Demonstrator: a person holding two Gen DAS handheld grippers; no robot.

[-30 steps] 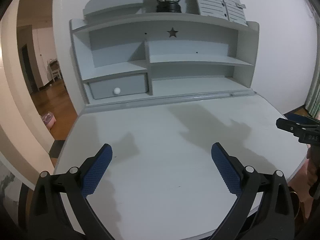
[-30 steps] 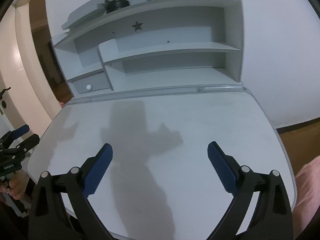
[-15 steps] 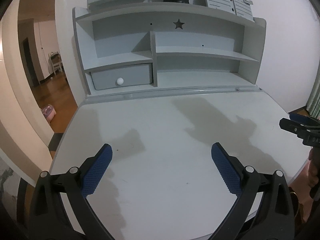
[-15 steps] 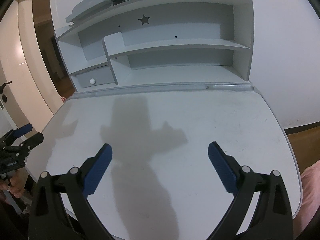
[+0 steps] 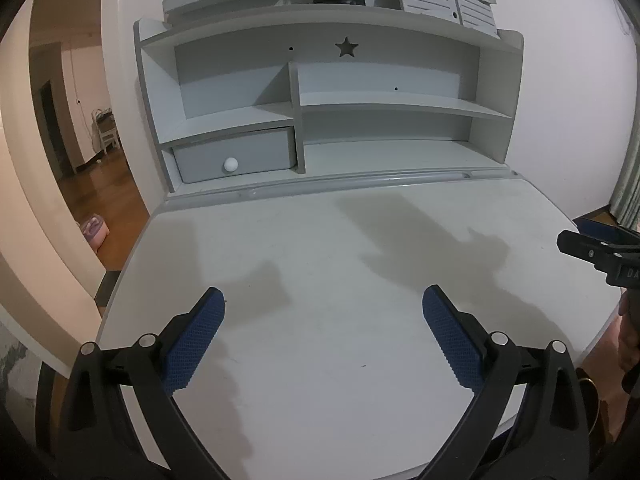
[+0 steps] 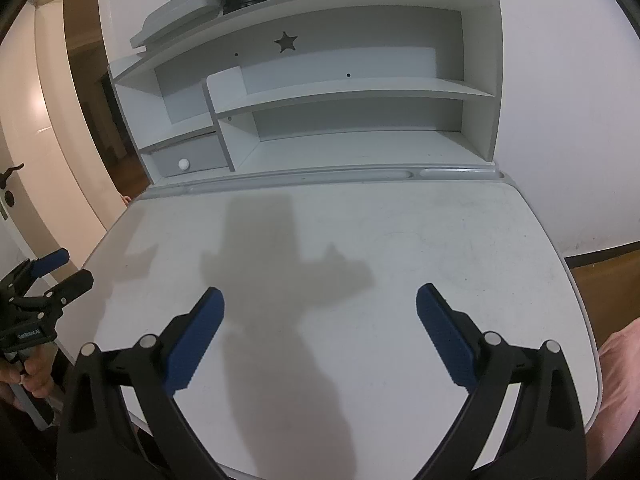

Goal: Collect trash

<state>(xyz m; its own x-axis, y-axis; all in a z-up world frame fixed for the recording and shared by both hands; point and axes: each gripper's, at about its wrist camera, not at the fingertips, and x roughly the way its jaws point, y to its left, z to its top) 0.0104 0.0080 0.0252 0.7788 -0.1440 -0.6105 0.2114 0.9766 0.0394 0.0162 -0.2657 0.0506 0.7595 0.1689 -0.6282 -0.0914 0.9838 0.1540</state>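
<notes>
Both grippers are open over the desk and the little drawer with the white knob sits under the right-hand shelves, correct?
Not quite. The drawer sits under the left-hand shelves, as the left wrist view shows. The left gripper and right gripper are both open over the desk.

The only loose thing on show is a tiny dark speck (image 5: 363,366), lying flat on the pale grey, rounded desk top (image 5: 320,240). It sits toward the desk's front edge, roughly midway between the left and right edges and well apart from the back rail. It is too small to tell its material or shape, and the right wrist view does not resolve it.
</notes>
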